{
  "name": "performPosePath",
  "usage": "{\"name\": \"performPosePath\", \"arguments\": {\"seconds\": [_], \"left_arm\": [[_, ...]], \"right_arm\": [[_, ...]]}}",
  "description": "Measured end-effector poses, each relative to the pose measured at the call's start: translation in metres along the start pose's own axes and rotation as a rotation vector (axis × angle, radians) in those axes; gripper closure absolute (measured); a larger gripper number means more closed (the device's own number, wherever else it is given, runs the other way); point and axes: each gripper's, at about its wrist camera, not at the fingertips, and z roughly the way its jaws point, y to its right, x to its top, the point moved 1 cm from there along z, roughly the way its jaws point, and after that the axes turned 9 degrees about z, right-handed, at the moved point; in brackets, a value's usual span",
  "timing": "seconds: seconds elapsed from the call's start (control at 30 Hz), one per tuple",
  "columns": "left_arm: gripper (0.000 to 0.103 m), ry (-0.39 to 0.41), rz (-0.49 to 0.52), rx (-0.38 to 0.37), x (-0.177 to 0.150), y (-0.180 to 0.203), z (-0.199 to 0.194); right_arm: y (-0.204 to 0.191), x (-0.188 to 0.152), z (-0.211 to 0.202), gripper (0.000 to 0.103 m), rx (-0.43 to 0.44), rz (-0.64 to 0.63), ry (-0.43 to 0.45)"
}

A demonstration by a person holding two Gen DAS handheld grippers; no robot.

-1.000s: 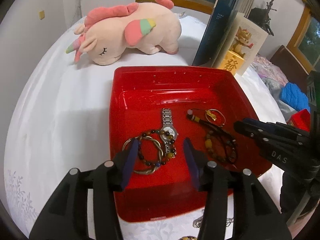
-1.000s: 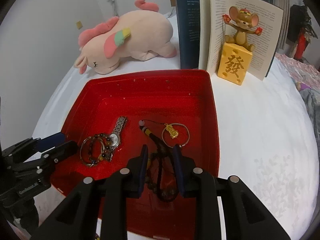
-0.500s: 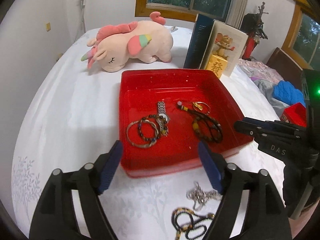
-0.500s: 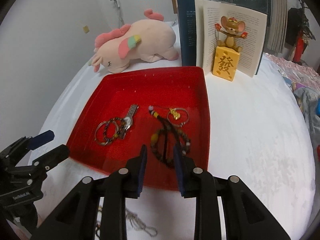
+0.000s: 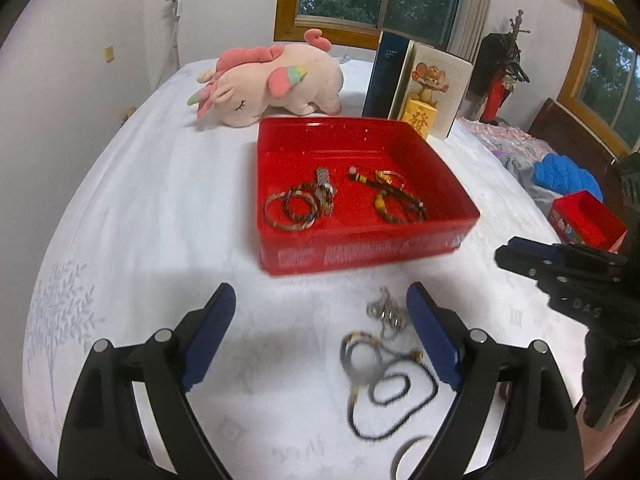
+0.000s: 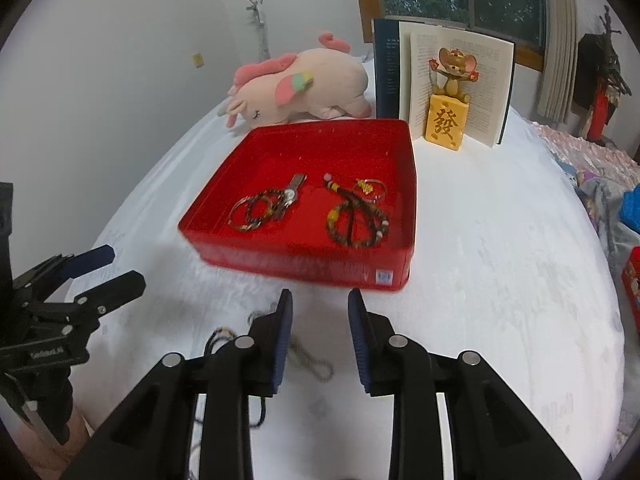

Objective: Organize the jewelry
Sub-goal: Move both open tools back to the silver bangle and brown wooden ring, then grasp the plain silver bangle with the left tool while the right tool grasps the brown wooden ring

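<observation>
A red tray sits on a white bed, already holding part of the jewelry: a watch lying against two bangles on its left side, a dark bead strand and a small gold ring on its right. The sorting looks half done. More pieces wait on the sheet in front of the tray: a silver chain, a bangle and a black cord, grouped close together, probably so either hand can reach them.

The left gripper hangs over that pile, its jaws opening wide with the chain and bangle in the gap but nothing pinched. The right gripper stands narrow and is opening slightly, empty, above bare sheet just beside the chain.

A second earlier both grippers were over the tray's contents, the left one much narrower; both have since pulled back toward the near edge of the bed, bringing the loose pieces into view. A plush unicorn and an open book stand behind the tray, unchanged.
</observation>
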Motion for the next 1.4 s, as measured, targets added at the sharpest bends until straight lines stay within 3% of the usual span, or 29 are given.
{"name": "performPosePath", "arguments": {"seconds": [0.4,0.6,0.8,0.97,1.4], "left_arm": [[0.016,0.022,-0.016,0.05,-0.067,0.018,-0.03],[0.016,0.01,0.015,0.026,-0.085,0.032,-0.039],[0.016,-0.074,0.01,-0.088,-0.1,0.041,-0.034],[0.016,-0.129,0.005,-0.101,-0.111,0.046,-0.025],[0.024,-0.222,0.071,-0.038,-0.126,0.063,-0.001]], "right_arm": [[0.017,-0.072,-0.026,0.069,-0.039,0.019,-0.009],[0.03,-0.092,-0.034,0.069,-0.063,0.027,-0.028],[0.05,-0.103,-0.03,0.069,-0.051,0.056,-0.087],[0.064,-0.111,-0.025,0.069,-0.064,0.071,-0.124],[0.064,-0.125,-0.009,0.072,-0.038,0.05,-0.198]]}}
